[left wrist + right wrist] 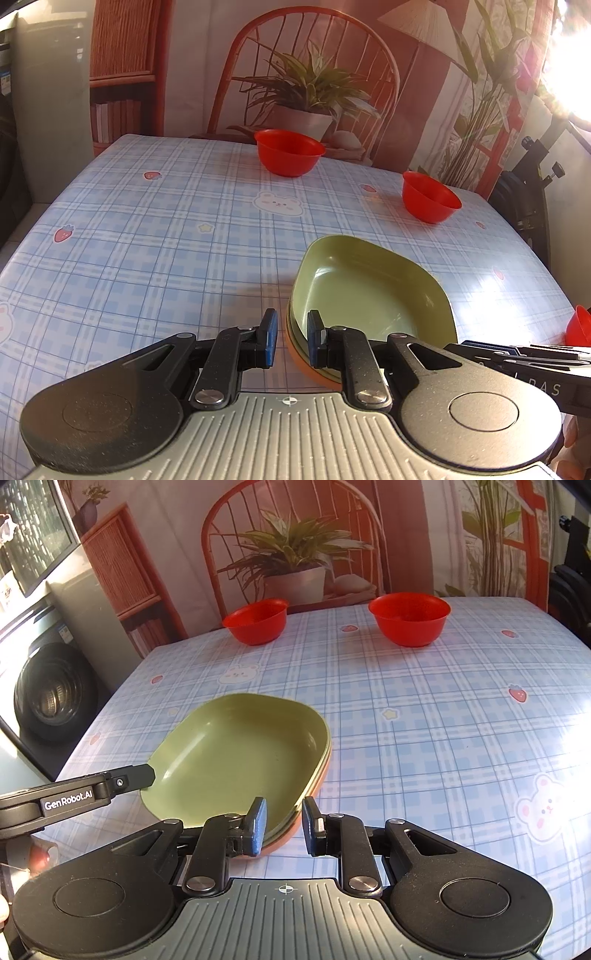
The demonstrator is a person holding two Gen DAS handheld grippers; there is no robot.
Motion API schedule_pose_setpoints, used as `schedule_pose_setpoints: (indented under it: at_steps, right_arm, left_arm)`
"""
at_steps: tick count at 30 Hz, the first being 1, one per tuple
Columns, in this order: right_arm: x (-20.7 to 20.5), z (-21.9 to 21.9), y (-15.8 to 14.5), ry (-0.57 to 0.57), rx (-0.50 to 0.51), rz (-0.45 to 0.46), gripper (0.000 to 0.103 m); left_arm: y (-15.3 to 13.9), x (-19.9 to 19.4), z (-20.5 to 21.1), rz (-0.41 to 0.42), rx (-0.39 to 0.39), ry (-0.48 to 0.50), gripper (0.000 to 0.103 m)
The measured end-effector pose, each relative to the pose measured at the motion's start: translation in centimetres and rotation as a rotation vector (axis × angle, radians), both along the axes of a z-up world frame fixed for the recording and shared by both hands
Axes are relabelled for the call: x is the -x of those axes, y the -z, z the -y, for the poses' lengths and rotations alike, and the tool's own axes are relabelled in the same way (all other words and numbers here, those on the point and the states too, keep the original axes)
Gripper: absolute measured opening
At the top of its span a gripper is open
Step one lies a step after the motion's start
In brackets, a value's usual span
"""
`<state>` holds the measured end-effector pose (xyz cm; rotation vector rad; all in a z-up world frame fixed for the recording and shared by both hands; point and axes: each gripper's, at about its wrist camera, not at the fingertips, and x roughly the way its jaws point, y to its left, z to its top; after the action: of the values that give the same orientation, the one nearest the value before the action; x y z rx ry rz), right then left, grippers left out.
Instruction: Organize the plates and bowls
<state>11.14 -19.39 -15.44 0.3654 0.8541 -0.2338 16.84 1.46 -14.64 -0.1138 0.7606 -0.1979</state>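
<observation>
A green plate [369, 291] [240, 753] lies stacked on an orange plate [314, 369] [295, 830] on the checked tablecloth. My left gripper [291, 338] is open, one finger on each side of the stack's near-left rim. My right gripper [282, 825] is open, its fingers straddling the stack's near-right rim. Two red bowls [288, 151] [430, 201] stand upright at the table's far side, also in the right wrist view [256, 620] [410, 618]. Part of a third red bowl [580, 325] shows at the right edge.
The table [147, 240] has a blue checked cloth with bears and strawberries. A printed backdrop [314, 74] hangs behind its far edge. A washing machine [48, 686] stands left of the table. Dark equipment [528, 192] stands to the right.
</observation>
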Motion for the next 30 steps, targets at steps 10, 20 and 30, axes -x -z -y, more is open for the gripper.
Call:
schedule_pose_setpoints:
  at_steps: [10, 20, 30]
  right_arm:
    - [-0.8, 2.4, -5.9, 0.001, 0.087, 0.130, 0.020]
    - [-3.6, 4.9, -9.6, -0.012, 0.173, 0.194, 0.020]
    - [-6.2, 7.3, -8.8, -0.006, 0.163, 0.183, 0.020]
  left_arm:
    - [-6.9, -0.2, -2.6, 0.107, 0.131, -0.023, 0.018]
    - [-12.8, -2.1, -3.0, 0.195, 0.142, -0.024, 0.024]
    - [-14.4, -5.6, -4.3, 0.233, 0.069, -0.059, 0.035]
